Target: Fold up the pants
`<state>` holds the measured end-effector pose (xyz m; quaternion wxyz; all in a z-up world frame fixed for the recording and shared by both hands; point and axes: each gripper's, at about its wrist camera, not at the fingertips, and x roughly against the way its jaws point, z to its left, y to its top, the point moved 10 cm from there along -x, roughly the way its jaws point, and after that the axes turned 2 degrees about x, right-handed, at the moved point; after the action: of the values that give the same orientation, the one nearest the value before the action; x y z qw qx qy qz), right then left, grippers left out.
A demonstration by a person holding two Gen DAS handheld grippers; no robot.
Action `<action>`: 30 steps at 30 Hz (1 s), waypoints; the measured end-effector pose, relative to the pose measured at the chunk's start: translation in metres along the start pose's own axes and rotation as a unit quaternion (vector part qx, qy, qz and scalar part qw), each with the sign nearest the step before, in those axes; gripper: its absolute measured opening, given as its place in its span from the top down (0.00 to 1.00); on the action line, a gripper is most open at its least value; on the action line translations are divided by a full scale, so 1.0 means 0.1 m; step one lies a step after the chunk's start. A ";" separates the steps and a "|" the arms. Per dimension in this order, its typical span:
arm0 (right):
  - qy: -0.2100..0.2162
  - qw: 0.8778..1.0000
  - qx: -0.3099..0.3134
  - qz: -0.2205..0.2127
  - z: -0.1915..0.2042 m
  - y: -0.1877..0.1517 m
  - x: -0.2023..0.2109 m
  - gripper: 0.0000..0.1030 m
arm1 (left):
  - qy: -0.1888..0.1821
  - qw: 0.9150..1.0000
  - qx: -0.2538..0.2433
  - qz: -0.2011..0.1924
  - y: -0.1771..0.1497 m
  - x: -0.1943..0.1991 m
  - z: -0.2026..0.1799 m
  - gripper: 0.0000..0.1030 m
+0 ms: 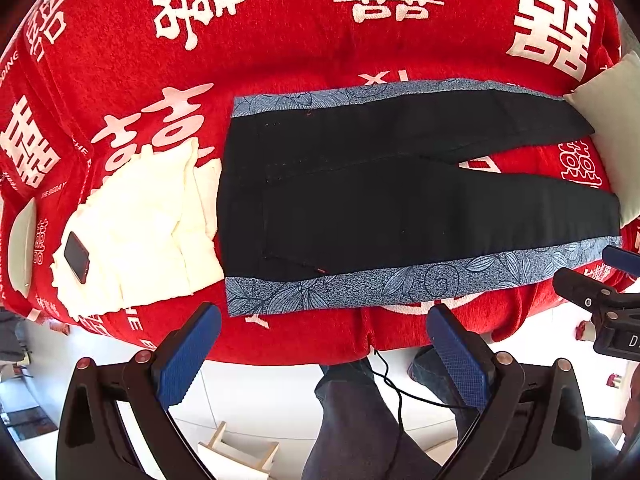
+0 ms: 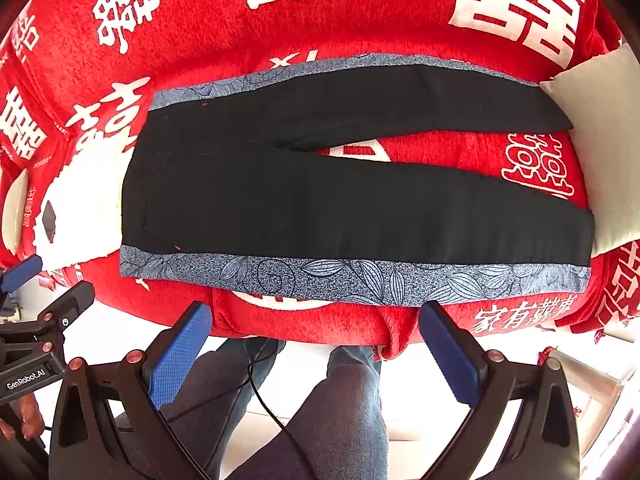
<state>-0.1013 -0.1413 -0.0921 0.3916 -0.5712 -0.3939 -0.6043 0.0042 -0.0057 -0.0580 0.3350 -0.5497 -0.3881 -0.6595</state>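
While your two grippers hang off the near edge of the bed, the pants (image 1: 380, 200) lie flat and unfolded on the red blanket (image 1: 280, 48), waistband toward the left and both legs running out to the right. They are black, with a blue leaf-patterned stripe along each outer side; the legs part in a narrow V, and a wedge of red blanket shows between them.

Your left gripper (image 1: 324, 344) has its blue-padded jaws spread wide and nothing between them. It sits just short of the near stripe, below the waist end of the pants, apart from the cloth. Your right gripper (image 2: 316, 340) is likewise spread wide and empty, off the blanket's near edge below the middle of the near leg. Neither tool touches the garment.

From the left wrist view you can see the right gripper's fingers at the far right, near the near leg's cuff; from the right wrist view the left gripper shows at the lower left edge.

Just beside the waistband on the left lies a rumpled white cloth (image 1: 152, 232) with a dark phone (image 1: 77, 257) resting on it. At the far right, a pale cushion (image 2: 600, 140) sits beside the cuffs. Your legs in grey trousers (image 2: 340, 420) and a thin black cable (image 1: 394, 388) show below, over a white floor.
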 end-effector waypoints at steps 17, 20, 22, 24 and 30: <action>0.016 0.999 0.038 0.003 -0.18 0.00 -0.02 0.00 | -0.001 0.999 0.051 0.006 -0.15 0.07 -0.21 0.00; 0.034 0.999 0.033 0.005 -0.28 -0.03 -0.01 0.00 | -0.020 0.996 0.090 0.012 -0.23 0.03 -0.24 0.00; 0.036 0.999 0.033 0.006 -0.37 -0.06 -0.02 0.00 | -0.022 0.993 0.111 0.012 -0.27 0.00 -0.23 0.00; 0.036 0.999 0.037 0.010 -0.45 -0.10 -0.06 0.00 | -0.030 0.990 0.135 0.015 -0.33 -0.07 -0.21 0.00; 0.159 0.986 -0.032 0.039 -0.46 -0.27 -0.30 0.00 | -0.055 0.979 0.195 0.026 -0.46 -0.34 -0.09 0.00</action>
<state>-0.1422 -0.1728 -0.1250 0.4536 -0.4954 -0.2844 -0.6840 -0.0344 0.0089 -0.0994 0.4307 -0.5196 -0.5123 -0.5310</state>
